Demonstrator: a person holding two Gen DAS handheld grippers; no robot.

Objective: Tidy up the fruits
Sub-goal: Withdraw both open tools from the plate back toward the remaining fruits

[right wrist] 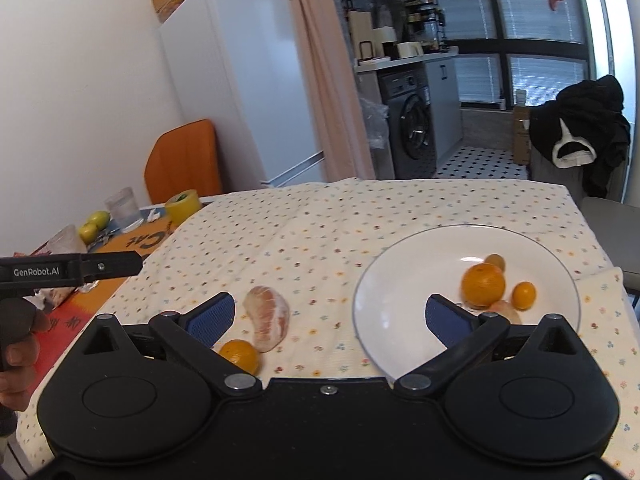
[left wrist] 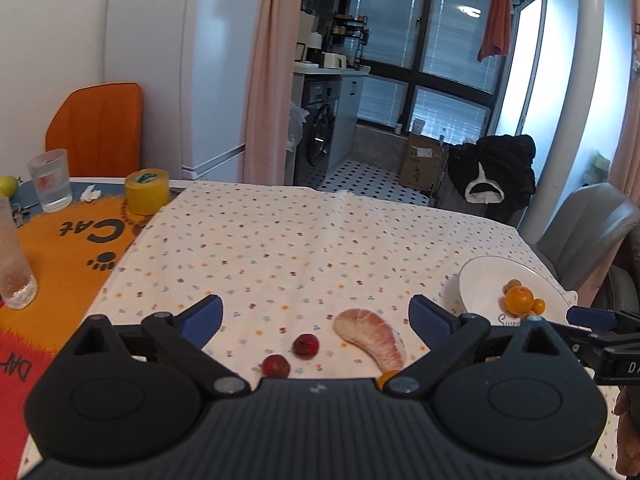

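Observation:
A peeled pomelo segment [left wrist: 372, 338] [right wrist: 268, 316] lies on the flowered cloth. Two small red fruits [left wrist: 306, 345] [left wrist: 276, 365] sit to its left. A small orange [right wrist: 240, 355] rests by the segment's near end, just showing in the left wrist view [left wrist: 387, 377]. The white plate [right wrist: 400, 280] [left wrist: 476, 284] holds a mandarin [right wrist: 483, 284] [left wrist: 518, 299] and small kumquats [right wrist: 524, 295]. My left gripper [left wrist: 316, 316] is open above the red fruits and the segment, holding nothing. My right gripper [right wrist: 330, 314] is open between the segment and the plate, empty.
On the orange mat at the left stand a yellow tape roll [left wrist: 146, 191], a glass [left wrist: 50, 180], another glass [left wrist: 12, 256] and green fruits [right wrist: 94, 226]. An orange chair [left wrist: 96, 128] is behind; a grey chair [left wrist: 588, 232] is at the right. The table's far edge drops off.

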